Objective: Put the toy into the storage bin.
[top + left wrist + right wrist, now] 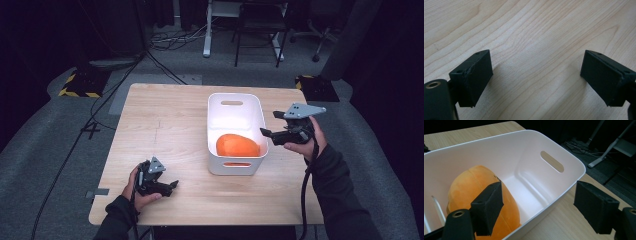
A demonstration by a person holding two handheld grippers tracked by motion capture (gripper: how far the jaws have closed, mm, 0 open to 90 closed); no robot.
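Observation:
A white plastic bin (212, 130) with slot handles stands right of the table's middle. An orange rounded soft thing (237, 145) lies in its near end. My right gripper (270, 123) hovers at the bin's right rim, open, jaws pointing left with nothing between them. In the right gripper view one jaw is over the orange thing (469, 182) and the other outside the bin's wall (531, 150), so the right gripper (540, 186) straddles the rim. My left gripper (170, 180) rests near the table's front left, open. The left gripper (536, 57) has only bare wood between its jaws.
The light wooden table (165, 120) has its front edge just behind my left hand. Grey floor surrounds it, with black cables (100, 105) at the left, yellow-and-black striped bases (80, 85) at both back corners, and desk and chair legs (260, 45) behind.

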